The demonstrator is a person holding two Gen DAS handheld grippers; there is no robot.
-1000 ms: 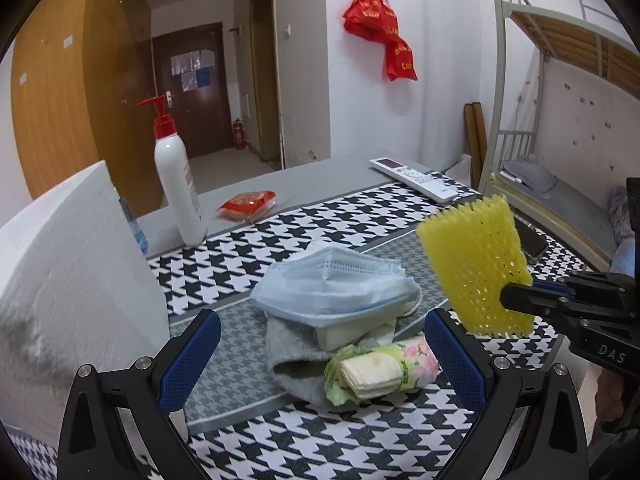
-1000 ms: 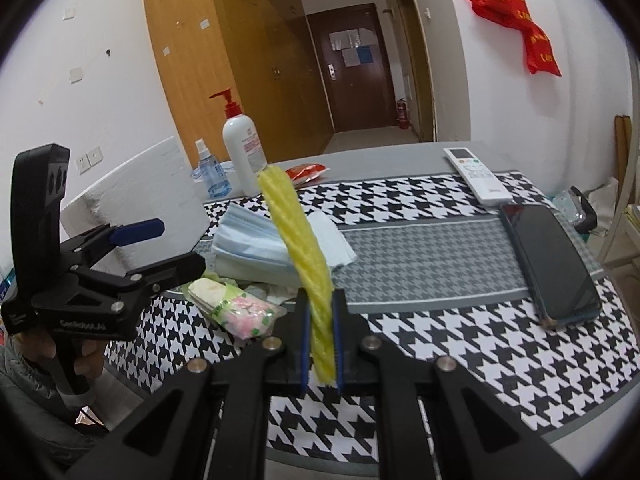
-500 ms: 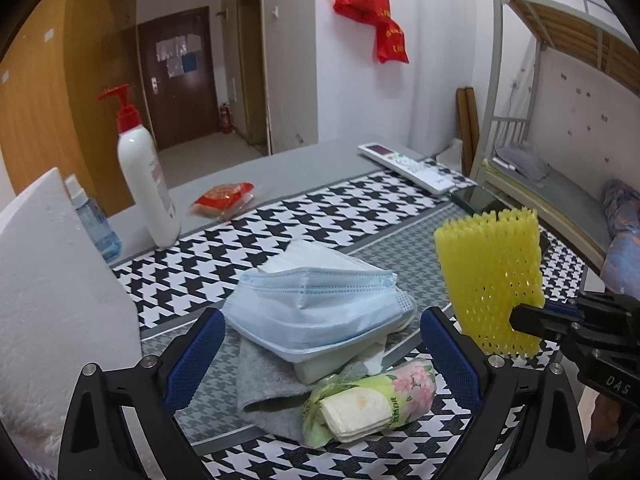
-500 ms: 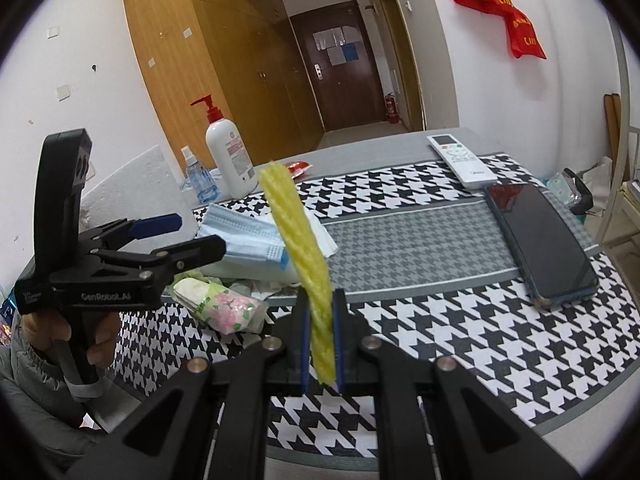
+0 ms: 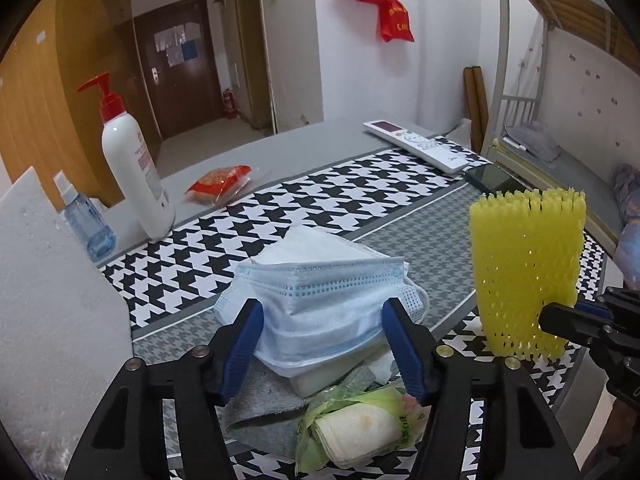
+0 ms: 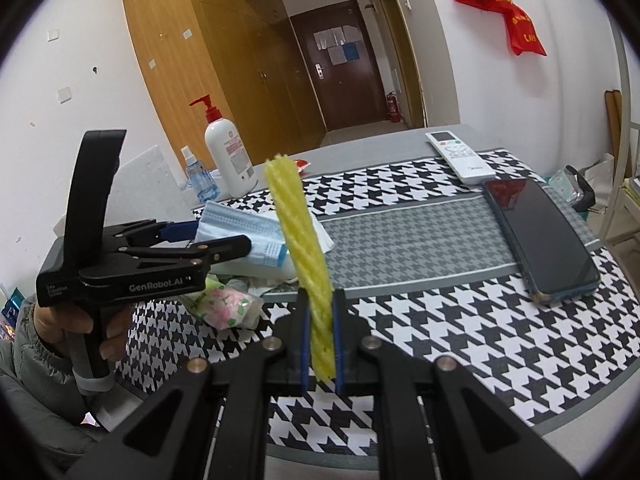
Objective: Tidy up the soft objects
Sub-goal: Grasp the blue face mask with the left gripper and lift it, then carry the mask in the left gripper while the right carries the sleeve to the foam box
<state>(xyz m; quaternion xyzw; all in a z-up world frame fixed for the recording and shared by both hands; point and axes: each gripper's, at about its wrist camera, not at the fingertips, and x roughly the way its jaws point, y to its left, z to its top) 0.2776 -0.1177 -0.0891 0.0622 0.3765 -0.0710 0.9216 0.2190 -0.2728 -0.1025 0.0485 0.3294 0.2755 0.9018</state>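
Observation:
A stack of light blue face masks lies on a white box and a grey cloth on the houndstooth table mat. My left gripper straddles the masks. Its jaws are closing, a blue pad at each side of the stack, with no visible squeeze. A flowered tissue pack lies just in front of the box. To the right, my right gripper is shut on a yellow foam net sleeve and holds it upright above the mat.
A white pump bottle, a small blue spray bottle and a white foam block stand at the left. A red packet, a remote and a dark phone lie farther back and right.
My left gripper has come forward and down over the masks, and its jaws have narrowed from wide apart to the sides of the stack. The right gripper still holds the yellow sleeve.

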